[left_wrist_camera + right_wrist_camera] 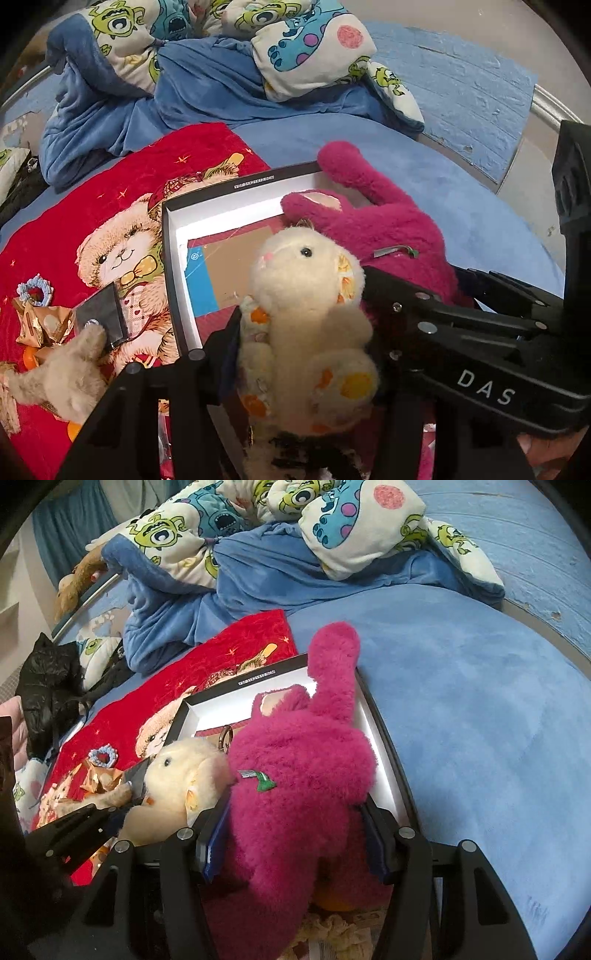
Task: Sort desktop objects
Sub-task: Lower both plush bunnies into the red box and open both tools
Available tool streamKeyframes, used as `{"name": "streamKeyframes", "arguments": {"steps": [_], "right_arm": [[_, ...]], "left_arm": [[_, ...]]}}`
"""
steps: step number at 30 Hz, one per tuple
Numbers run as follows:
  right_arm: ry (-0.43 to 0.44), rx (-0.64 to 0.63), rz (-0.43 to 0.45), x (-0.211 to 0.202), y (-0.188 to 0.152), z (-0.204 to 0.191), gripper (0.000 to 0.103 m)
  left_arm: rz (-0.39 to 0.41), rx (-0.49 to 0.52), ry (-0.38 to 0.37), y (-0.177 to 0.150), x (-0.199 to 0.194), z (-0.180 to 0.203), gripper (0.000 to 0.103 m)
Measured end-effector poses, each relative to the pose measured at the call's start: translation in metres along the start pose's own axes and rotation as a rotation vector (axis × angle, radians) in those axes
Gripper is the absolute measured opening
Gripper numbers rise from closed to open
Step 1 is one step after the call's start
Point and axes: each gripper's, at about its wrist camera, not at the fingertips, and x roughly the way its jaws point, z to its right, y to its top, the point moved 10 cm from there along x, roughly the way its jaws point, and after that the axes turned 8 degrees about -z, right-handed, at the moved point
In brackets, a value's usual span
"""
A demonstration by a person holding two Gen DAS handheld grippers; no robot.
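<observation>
My left gripper (pixel 306 332) is shut on a cream plush toy (pixel 306 280) with orange and yellow spots, held upright over the near side of a black-rimmed box (pixel 177 258) with white inner walls. My right gripper (pixel 293 830) is shut on a magenta plush toy (pixel 295 786), its blue pads (pixel 212 845) pressing into the fur. The magenta plush (pixel 388 221) hangs over the right half of the box (pixel 229 705), one limb reaching past the far rim. The cream plush (pixel 177 775) touches its left side. A brown and blue card lies in the box bottom.
The box rests on a red bear-print blanket (pixel 110 192) on a blue bed sheet (pixel 480 701). A beige plush (pixel 62 376), gold wrapper (pixel 40 325), blue scrunchie (pixel 35 291) and dark card (pixel 99 314) lie left of the box. A rumpled cartoon quilt (pixel 207 74) sits behind. A black jacket (pixel 48 686) lies far left.
</observation>
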Motion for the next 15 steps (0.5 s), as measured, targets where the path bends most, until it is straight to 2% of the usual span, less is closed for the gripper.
{"name": "streamKeyframes", "arguments": {"steps": [15], "right_arm": [[-0.008, -0.015, 0.010, 0.0023, 0.0021, -0.0031, 0.059]], "left_arm": [[0.016, -0.015, 0.015, -0.0017, -0.0048, -0.0025, 0.054]]}}
